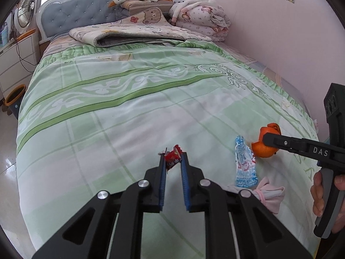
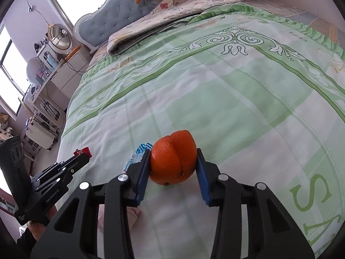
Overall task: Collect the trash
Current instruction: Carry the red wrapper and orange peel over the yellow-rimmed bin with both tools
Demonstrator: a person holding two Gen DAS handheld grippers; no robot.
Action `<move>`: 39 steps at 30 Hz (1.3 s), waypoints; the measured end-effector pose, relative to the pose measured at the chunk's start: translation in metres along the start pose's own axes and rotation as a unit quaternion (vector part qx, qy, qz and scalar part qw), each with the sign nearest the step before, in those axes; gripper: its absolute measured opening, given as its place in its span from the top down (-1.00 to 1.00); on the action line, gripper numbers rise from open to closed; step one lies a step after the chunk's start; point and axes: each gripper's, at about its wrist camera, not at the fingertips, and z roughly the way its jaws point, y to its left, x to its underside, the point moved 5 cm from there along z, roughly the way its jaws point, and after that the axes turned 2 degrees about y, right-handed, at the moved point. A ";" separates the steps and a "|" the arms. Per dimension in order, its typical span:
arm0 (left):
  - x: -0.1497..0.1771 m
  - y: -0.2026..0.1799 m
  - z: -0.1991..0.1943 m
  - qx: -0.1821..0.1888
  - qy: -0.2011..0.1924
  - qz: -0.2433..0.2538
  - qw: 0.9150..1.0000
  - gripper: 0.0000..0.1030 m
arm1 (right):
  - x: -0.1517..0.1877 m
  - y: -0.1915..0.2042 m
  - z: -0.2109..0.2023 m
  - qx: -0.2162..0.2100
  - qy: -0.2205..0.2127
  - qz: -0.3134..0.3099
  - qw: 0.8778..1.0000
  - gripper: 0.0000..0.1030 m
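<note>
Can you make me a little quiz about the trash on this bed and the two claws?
1. True or false: the right claw is clamped on the orange peel.
2. What does the left claw pinch? A) the red wrapper B) a sock C) a spoon
3. Fill in: the blue-and-white wrapper lies loose on the green ____, beside the peel.

Key: 1 true; 2 A; 3 bedspread.
</note>
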 end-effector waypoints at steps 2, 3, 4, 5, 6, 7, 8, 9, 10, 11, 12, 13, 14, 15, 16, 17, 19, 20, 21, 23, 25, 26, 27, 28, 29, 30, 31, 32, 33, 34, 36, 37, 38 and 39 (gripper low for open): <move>0.001 0.003 -0.004 0.001 -0.003 -0.003 1.000 0.80 | 0.001 0.000 -0.005 -0.001 -0.002 -0.001 1.000 0.25; 0.001 0.005 -0.006 0.001 -0.002 -0.005 1.000 0.81 | 0.002 0.000 -0.007 -0.001 -0.003 -0.001 1.000 0.25; 0.003 0.006 -0.008 0.001 -0.003 -0.006 1.000 0.81 | 0.003 0.000 -0.009 -0.001 -0.002 0.000 1.000 0.25; 0.004 0.008 -0.010 0.000 -0.002 -0.008 1.000 0.81 | 0.005 -0.001 -0.009 -0.001 -0.001 0.002 1.000 0.25; 0.005 0.009 -0.011 0.001 -0.002 -0.009 1.000 0.81 | 0.007 -0.001 -0.011 -0.002 -0.001 0.003 1.000 0.25; 0.006 0.011 -0.013 0.001 -0.002 -0.011 1.000 0.81 | 0.009 -0.001 -0.012 -0.003 -0.001 0.004 1.000 0.25; 0.007 0.012 -0.015 0.002 -0.003 -0.013 1.000 0.81 | 0.011 -0.001 -0.013 -0.003 -0.001 0.004 1.000 0.25; 0.009 0.013 -0.017 0.002 -0.003 -0.014 1.000 0.81 | 0.014 -0.001 -0.015 -0.004 -0.001 0.005 1.000 0.25; 0.010 0.014 -0.020 0.001 -0.005 -0.013 1.000 0.81 | 0.015 -0.001 -0.017 -0.005 -0.001 0.007 1.000 0.25; 0.010 0.014 -0.023 0.000 -0.007 -0.012 1.000 0.82 | 0.017 0.000 -0.018 -0.005 -0.001 0.007 1.000 0.25; 0.011 0.014 -0.026 0.000 -0.010 -0.012 1.000 0.82 | 0.018 0.001 -0.021 -0.007 -0.002 0.006 1.000 0.25; 0.012 0.015 -0.030 0.000 -0.012 -0.012 1.000 0.82 | 0.020 0.002 -0.025 -0.008 -0.004 0.005 1.000 0.25; 0.012 0.015 -0.034 0.001 -0.014 -0.014 1.000 0.82 | 0.022 0.003 -0.028 -0.010 -0.005 0.004 1.000 0.25; 0.012 0.014 -0.039 0.004 -0.016 -0.016 1.000 0.82 | 0.023 0.005 -0.032 -0.012 -0.007 0.003 1.000 0.25; 0.013 0.014 -0.044 0.005 -0.018 -0.017 1.000 0.82 | 0.024 0.006 -0.037 -0.014 -0.009 0.002 1.000 0.25; 0.014 0.012 -0.050 0.007 -0.021 -0.016 1.000 0.82 | 0.026 0.008 -0.042 -0.016 -0.011 0.001 1.000 0.25; 0.015 0.007 -0.062 0.007 -0.026 -0.011 1.000 0.82 | 0.030 0.011 -0.053 -0.021 -0.014 -0.003 1.000 0.25; 0.016 0.004 -0.069 0.008 -0.029 -0.005 1.000 0.82 | 0.032 0.012 -0.058 -0.023 -0.016 -0.006 1.000 0.25; 0.017 0.001 -0.075 0.008 -0.032 0.000 0.999 0.82 | 0.035 0.012 -0.064 -0.024 -0.018 -0.008 1.000 0.25; 0.019 -0.005 -0.087 0.007 -0.036 0.008 0.999 0.82 | 0.042 0.013 -0.074 -0.028 -0.020 -0.006 0.999 0.25; 0.023 -0.012 -0.099 0.008 -0.038 0.013 0.999 0.82 | 0.049 0.011 -0.084 -0.033 -0.018 0.000 0.999 0.25; 0.025 -0.014 -0.103 0.006 -0.040 0.015 0.999 0.82 | 0.053 0.010 -0.089 -0.034 -0.019 0.002 0.999 0.25; 0.028 -0.017 -0.108 0.005 -0.041 0.017 0.999 0.82 | 0.057 0.009 -0.094 -0.034 -0.020 0.001 0.999 0.25; 0.031 -0.020 -0.113 0.007 -0.041 0.019 0.999 0.82 | 0.060 0.007 -0.099 -0.032 -0.022 0.001 0.999 0.25; 0.035 -0.024 -0.118 0.007 -0.042 0.019 0.999 0.82 | 0.064 0.005 -0.106 -0.031 -0.024 0.002 0.999 0.25; 0.038 -0.027 -0.122 0.006 -0.040 0.019 0.999 0.82 | 0.069 0.003 -0.111 -0.031 -0.025 0.002 0.999 0.25; 0.043 -0.030 -0.127 0.007 -0.038 0.018 0.999 0.82 | 0.073 0.002 -0.118 -0.031 -0.026 0.002 0.999 0.25; 0.046 -0.034 -0.131 0.009 -0.037 0.018 0.999 0.82 | 0.077 0.000 -0.124 -0.029 -0.028 0.001 0.999 0.25; 0.049 -0.037 -0.134 0.010 -0.036 0.020 0.999 0.82 | 0.082 -0.001 -0.131 -0.029 -0.030 0.001 0.999 0.25; 0.053 -0.042 -0.139 0.007 -0.036 0.025 0.999 0.82 | 0.086 -0.003 -0.138 -0.028 -0.033 0.001 0.999 0.25; 0.057 -0.051 -0.147 0.009 -0.038 0.030 0.999 0.82 | 0.095 -0.006 -0.151 -0.030 -0.035 0.003 0.999 0.25; 0.059 -0.056 -0.152 0.013 -0.040 0.031 0.999 0.82 | 0.098 -0.008 -0.156 -0.030 -0.037 0.004 0.999 0.25; 0.062 -0.061 -0.157 0.017 -0.041 0.031 0.999 0.82 | 0.103 -0.010 -0.163 -0.029 -0.038 0.004 0.999 0.25; 0.063 -0.066 -0.162 0.021 -0.043 0.033 0.998 0.82 | 0.108 -0.012 -0.170 -0.028 -0.040 0.005 0.999 0.25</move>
